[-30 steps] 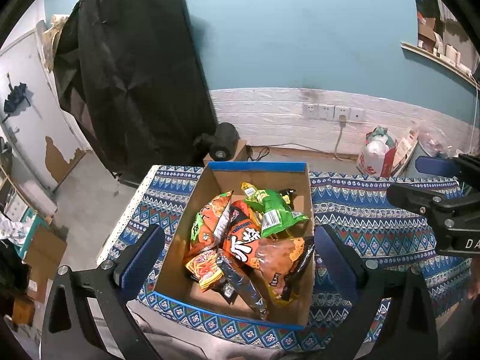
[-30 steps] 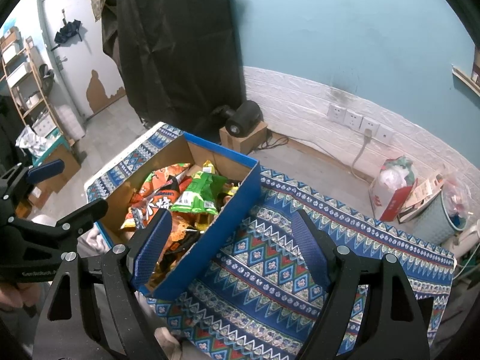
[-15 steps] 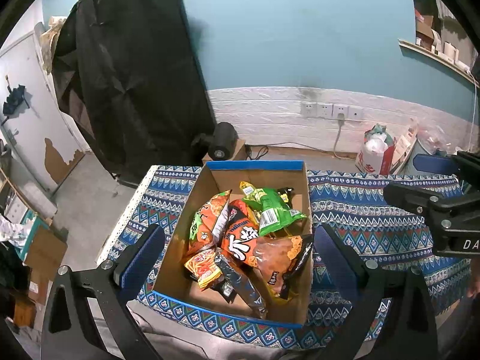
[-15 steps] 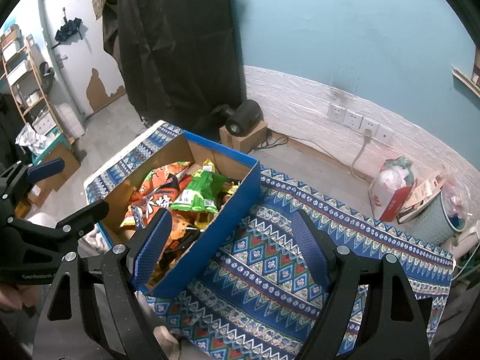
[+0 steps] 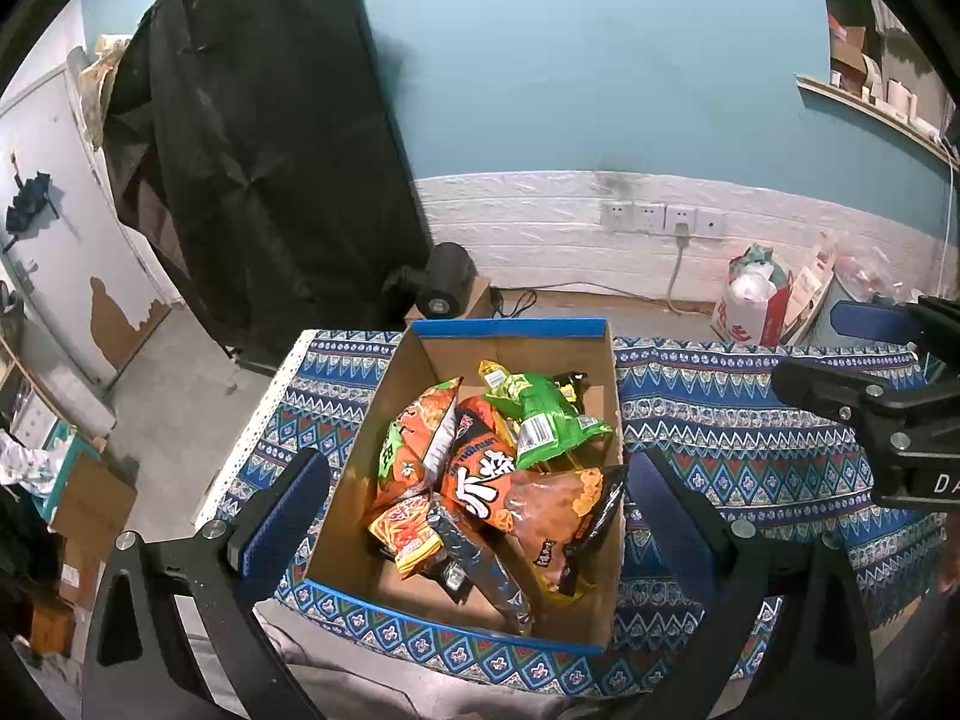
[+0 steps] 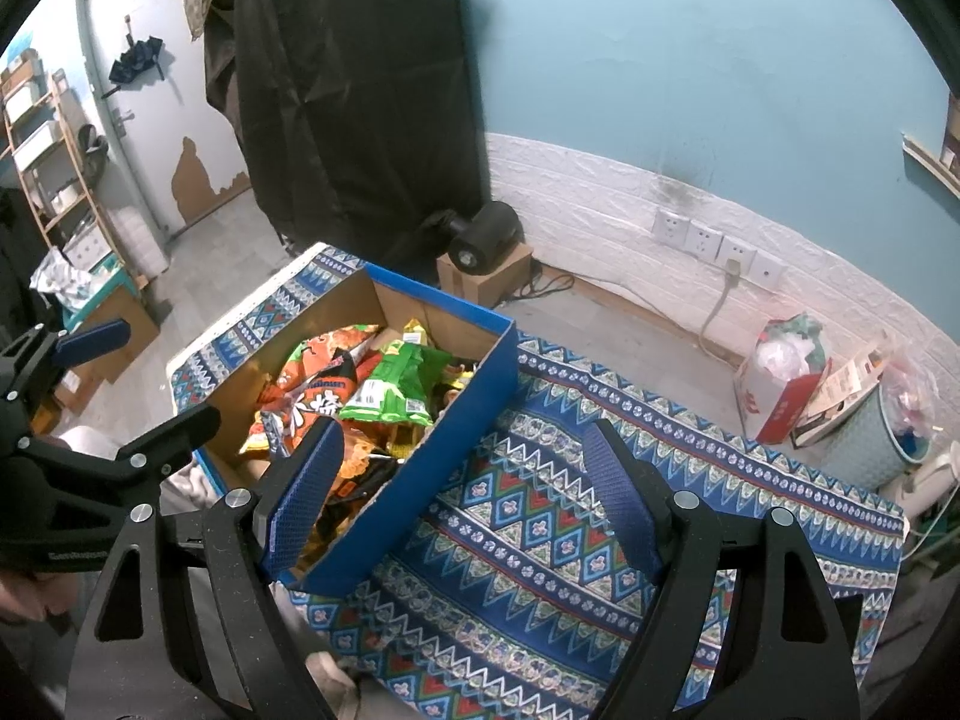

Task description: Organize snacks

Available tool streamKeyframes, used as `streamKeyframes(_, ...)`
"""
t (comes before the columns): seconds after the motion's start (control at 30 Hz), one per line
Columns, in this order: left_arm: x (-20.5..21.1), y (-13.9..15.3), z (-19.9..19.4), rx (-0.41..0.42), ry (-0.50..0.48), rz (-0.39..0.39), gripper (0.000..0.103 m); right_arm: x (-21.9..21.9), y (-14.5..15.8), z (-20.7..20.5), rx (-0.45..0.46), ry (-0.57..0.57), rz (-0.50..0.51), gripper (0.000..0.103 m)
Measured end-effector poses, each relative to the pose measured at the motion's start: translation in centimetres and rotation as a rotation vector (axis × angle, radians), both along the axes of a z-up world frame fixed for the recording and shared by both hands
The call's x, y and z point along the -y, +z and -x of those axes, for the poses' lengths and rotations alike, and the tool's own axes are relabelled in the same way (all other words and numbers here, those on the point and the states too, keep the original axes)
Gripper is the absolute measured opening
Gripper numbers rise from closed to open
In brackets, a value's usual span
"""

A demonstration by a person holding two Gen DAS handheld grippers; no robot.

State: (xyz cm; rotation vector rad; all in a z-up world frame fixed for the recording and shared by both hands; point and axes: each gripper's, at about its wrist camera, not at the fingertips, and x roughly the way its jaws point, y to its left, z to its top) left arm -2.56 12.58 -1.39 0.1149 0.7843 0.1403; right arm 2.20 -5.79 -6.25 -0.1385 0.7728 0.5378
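A blue-edged cardboard box point(image 5: 513, 329) sits on a patterned blue cloth table point(image 5: 750, 438). It holds several snack bags: a green one point(image 5: 543, 417), orange ones point(image 5: 420, 438), an orange bag with white characters point(image 5: 480, 480) and a dark-edged orange bag point(image 5: 564, 516). My left gripper point(image 5: 474, 510) is open and empty, above the box's near side, its fingers either side of it. My right gripper point(image 6: 462, 498) is open and empty, above the cloth at the box's right wall point(image 6: 432, 450). The green bag also shows in the right wrist view point(image 6: 396, 384).
The patterned cloth point(image 6: 600, 510) stretches right of the box. Behind the table stand a black draped frame point(image 5: 258, 138), a black lamp on a small carton point(image 5: 447, 288), wall sockets point(image 5: 660, 219), and a red-white bag point(image 5: 750, 306). Shelves and cartons point(image 6: 54, 138) stand at left.
Almost nothing has changed. Both grippers stay open and hover in about the same place; the view shifts only slightly.
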Motion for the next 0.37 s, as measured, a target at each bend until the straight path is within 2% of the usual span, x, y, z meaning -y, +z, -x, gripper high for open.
streamKeyframes(0.37,0.15,-0.26,-0.19,-0.013,-0.016,0.004,0.101,0.26,0.09,-0.01,0.002,0.002,0.004,0.081)
